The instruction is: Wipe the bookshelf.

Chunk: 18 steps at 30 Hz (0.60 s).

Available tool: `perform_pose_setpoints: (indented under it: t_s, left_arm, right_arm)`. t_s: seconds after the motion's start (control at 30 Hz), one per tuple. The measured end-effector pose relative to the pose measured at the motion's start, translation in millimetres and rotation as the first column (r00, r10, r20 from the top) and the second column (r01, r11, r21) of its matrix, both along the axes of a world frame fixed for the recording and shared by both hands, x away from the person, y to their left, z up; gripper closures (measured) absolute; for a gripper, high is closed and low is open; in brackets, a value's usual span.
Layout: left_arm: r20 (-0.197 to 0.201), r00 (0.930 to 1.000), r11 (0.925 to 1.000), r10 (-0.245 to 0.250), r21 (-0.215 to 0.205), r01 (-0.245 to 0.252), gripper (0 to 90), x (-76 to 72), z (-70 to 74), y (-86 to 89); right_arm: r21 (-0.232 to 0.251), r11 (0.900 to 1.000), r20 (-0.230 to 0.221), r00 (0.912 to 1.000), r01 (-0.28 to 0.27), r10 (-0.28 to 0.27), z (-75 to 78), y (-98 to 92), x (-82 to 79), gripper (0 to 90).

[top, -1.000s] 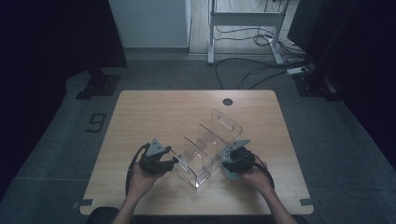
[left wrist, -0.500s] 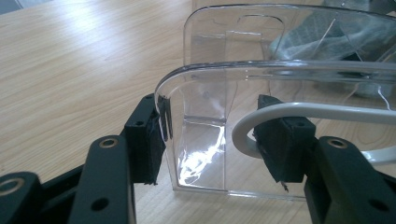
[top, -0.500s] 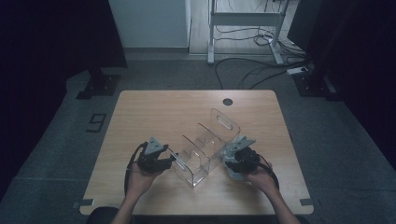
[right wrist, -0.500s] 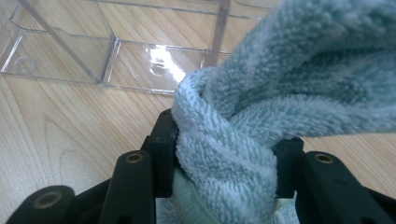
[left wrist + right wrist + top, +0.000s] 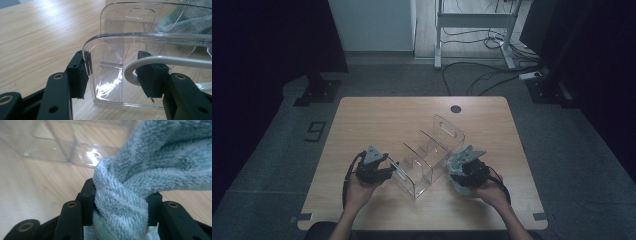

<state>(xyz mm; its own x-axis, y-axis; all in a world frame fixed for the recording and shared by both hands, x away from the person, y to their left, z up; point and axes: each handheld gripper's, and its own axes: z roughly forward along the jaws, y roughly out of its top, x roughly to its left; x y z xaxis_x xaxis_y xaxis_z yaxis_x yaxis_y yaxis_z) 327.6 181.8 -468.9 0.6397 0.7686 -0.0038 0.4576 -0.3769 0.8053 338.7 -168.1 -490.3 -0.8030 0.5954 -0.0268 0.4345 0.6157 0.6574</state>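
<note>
A clear acrylic organizer (image 5: 427, 155) with several dividers lies diagonally on the wooden table (image 5: 377, 120). My left gripper (image 5: 394, 167) is at its near left end. In the left gripper view (image 5: 112, 75) one pad presses the outside of the organizer's rounded corner (image 5: 112, 47). The other finger reaches through the end wall's handle slot, so the jaws clamp that corner. My right gripper (image 5: 455, 172) sits by the organizer's right side, shut on a bunched blue-grey towel (image 5: 457, 162). Thick folds of towel (image 5: 150, 170) bulge between its pads (image 5: 120, 202), with the organizer (image 5: 50, 147) just beyond.
A round cable hole (image 5: 455, 108) sits near the table's far edge. A white stand (image 5: 472, 30) and loose cables (image 5: 492, 75) are on the floor beyond the table. Dark panels stand at both sides.
</note>
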Motion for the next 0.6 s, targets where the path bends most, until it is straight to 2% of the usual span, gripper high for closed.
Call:
perform_pose_setpoints:
  t_s: [0.27, 0.4, 0.6]
  left_arm:
    - [0.003, 0.9999, 0.9999, -0.012, 0.002, 0.012, 45.1, -0.2, -0.4, 0.1]
    - [0.002, 0.9999, 0.9999, -0.015, 0.004, 0.015, 45.1, -1.2, 0.0, -0.6]
    - [0.002, 0.9999, 0.9998, -0.017, 0.004, 0.017, 45.0, -3.1, 0.0, -3.0]
  right_arm:
    - [0.030, 0.995, 0.001, 0.9958, -0.092, 0.092, 3.3, 21.6, -11.6, 54.4]
    - [0.054, 0.992, -0.007, 0.9935, -0.113, 0.114, 3.6, 27.4, -14.7, 54.4]
    - [0.072, 0.988, 0.008, 0.9903, -0.139, 0.138, 4.2, 35.2, -18.2, 54.4]
